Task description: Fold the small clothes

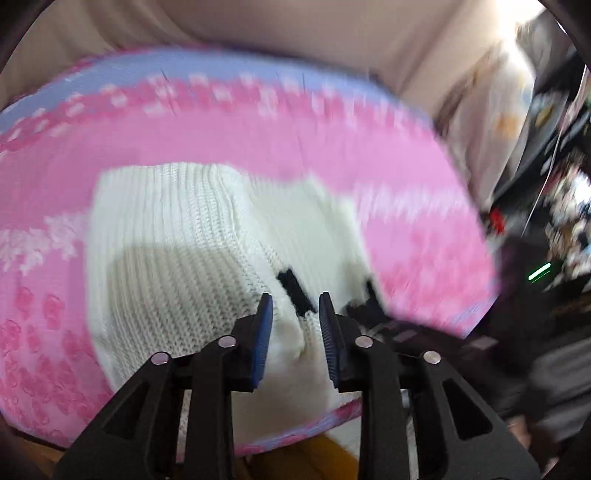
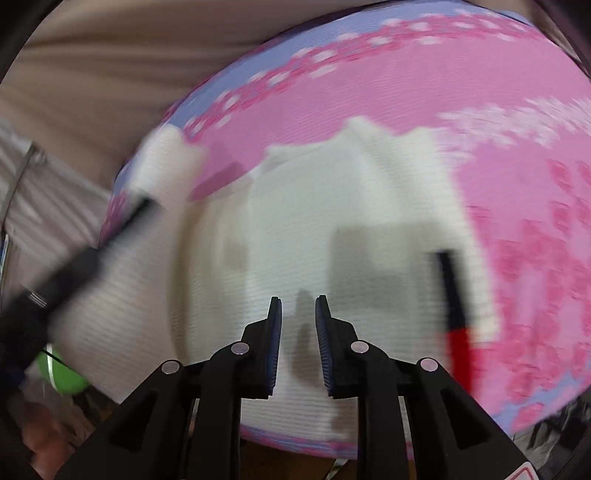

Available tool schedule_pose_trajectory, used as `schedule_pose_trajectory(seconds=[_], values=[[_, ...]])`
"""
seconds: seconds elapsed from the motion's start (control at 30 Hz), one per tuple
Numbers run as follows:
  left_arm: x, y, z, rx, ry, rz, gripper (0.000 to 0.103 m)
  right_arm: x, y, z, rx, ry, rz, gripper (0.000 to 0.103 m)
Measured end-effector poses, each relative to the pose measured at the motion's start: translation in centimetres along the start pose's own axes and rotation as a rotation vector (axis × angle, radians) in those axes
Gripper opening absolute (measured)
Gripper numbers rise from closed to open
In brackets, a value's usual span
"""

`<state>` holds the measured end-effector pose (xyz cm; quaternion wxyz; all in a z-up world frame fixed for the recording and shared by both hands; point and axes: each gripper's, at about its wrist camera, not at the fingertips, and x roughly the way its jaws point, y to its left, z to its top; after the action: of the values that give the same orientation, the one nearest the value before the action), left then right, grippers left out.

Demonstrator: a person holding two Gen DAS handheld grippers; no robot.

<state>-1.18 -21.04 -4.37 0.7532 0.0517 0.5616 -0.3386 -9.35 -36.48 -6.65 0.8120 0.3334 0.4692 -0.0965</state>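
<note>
A small white knit garment (image 1: 177, 258) with black trim lies on a pink and lilac flowered mat (image 1: 258, 140). My left gripper (image 1: 295, 306) hangs over its near edge with the jaws apart and a fold of white knit between them; I cannot tell if it is pinched. In the right wrist view the same white garment (image 2: 332, 221) lies spread on the mat (image 2: 517, 166), blurred. My right gripper (image 2: 298, 310) is open and empty just above the garment's near part. The other gripper's black arm (image 2: 74, 262) reaches onto the garment's left part.
Beige upholstery (image 1: 295, 29) lies behind the mat. Dark clutter and cables (image 1: 554, 184) stand at the right in the left wrist view. A green object (image 2: 62, 376) sits at the lower left of the right wrist view, and a red and black strip (image 2: 456, 332) at the garment's right edge.
</note>
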Motion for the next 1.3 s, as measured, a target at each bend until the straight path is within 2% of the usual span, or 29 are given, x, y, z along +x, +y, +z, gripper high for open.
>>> schedule_pose_trajectory(seconds=[0.03,0.07,0.1,0.13,0.17,0.2,0.27,0.33,0.4,0.47,0.53,0.63,0.67,0.7,0.73,0.8,0.9,0.97,1.0,1.07,1.1,1.17,1.2,1.27,1.3], values=[[1.4,-0.3,-0.7,-0.014,0.056,0.047,0.031,-0.8,-1.7,0.0,0.025,-0.004,-0.024,0.027],[1.4,0.0,-1.2,-0.045,0.058,0.037,0.041,-1.4,-2.8,-0.1,0.038,-0.006,-0.039,0.027],[0.7,0.4,-1.7,-0.078,0.034,0.009,0.049,-2.0,-3.5,-0.3,0.046,-0.009,-0.042,0.028],[-0.9,1.3,-2.1,-0.111,-0.015,-0.005,0.068,-2.9,-4.2,-0.5,0.051,-0.019,-0.030,0.030],[-2.1,1.8,-2.4,-0.130,-0.059,0.010,0.076,-3.5,-4.4,-0.6,0.053,-0.028,-0.014,0.040],[-3.7,2.8,-2.5,-0.147,-0.105,0.034,0.078,-4.0,-4.4,-0.6,0.053,-0.036,0.011,0.054],[-6.1,5.4,-3.0,-0.189,-0.163,0.101,0.081,-4.3,-3.9,-0.5,0.050,-0.038,0.078,0.067],[-7.0,7.5,-3.9,-0.233,-0.154,0.123,0.081,-3.1,-1.9,0.0,0.054,-0.014,0.140,0.071],[-7.2,9.2,-5.5,-0.269,-0.108,0.125,0.081,-1.0,0.2,0.9,0.054,0.033,0.194,0.076],[-6.8,9.8,-7.5,-0.296,-0.055,0.126,0.081,1.3,2.0,1.5,0.041,0.099,0.215,0.076],[-5.8,10.3,-9.1,-0.321,0.013,0.126,0.081,3.6,3.7,1.7,0.016,0.168,0.198,0.076],[-4.2,11.1,-10.3,-0.362,0.103,0.153,0.080,6.1,5.5,1.2,0.002,0.257,0.190,0.076],[-4.2,11.6,-10.6,-0.380,0.109,0.151,0.078,6.7,6.4,0.8,-0.008,0.275,0.198,0.070],[-4.4,11.9,-10.9,-0.396,0.104,0.152,0.078,6.6,7.0,0.5,-0.027,0.268,0.197,0.044],[-4.9,12.2,-11.1,-0.412,0.084,0.156,0.078,6.3,7.9,0.2,-0.061,0.252,0.195,0.029],[-6.2,12.4,-11.2,-0.435,0.033,0.162,0.078,4.0,9.9,0.3,-0.128,0.179,0.244,0.024],[-7.5,12.2,-10.8,-0.437,-0.029,0.169,0.078,-2.0,11.5,1.2,-0.185,0.030,0.332,0.023],[-7.6,11.7,-10.5,-0.421,-0.043,0.166,0.079,-5.8,10.5,1.8,-0.197,-0.070,0.327,0.023],[-7.5,11.3,-10.3,-0.409,-0.042,0.165,0.079,-6.9,9.4,1.9,-0.198,-0.109,0.286,0.023],[-6.9,10.6,-9.9,-0.383,-0.028,0.163,0.079,-6.5,6.4,2.0,-0.199,-0.132,0.147,0.024],[-6.6,10.3,-9.7,-0.374,-0.021,0.159,0.079,-5.4,4.3,1.9,-0.198,-0.119,0.055,0.024],[-6.1,9.6,-9.3,-0.352,-0.006,0.160,0.079,-0.5,-0.4,1.1,-0.142,0.012,-0.124,0.024],[-6.0,9.2,-9.1,-0.337,-0.006,0.163,0.079,0.7,-2.4,0.5,-0.082,0.051,-0.132,0.025],[-6.3,8.5,-8.8,-0.306,-0.019,0.164,0.080,0.0,-3.6,-0.3,0.010,0.024,-0.013,0.029],[-6.3,8.0,-8.4,-0.294,-0.022,0.163,0.080,-0.6,-3.4,-0.3,0.028,0.006,0.010,0.033]])
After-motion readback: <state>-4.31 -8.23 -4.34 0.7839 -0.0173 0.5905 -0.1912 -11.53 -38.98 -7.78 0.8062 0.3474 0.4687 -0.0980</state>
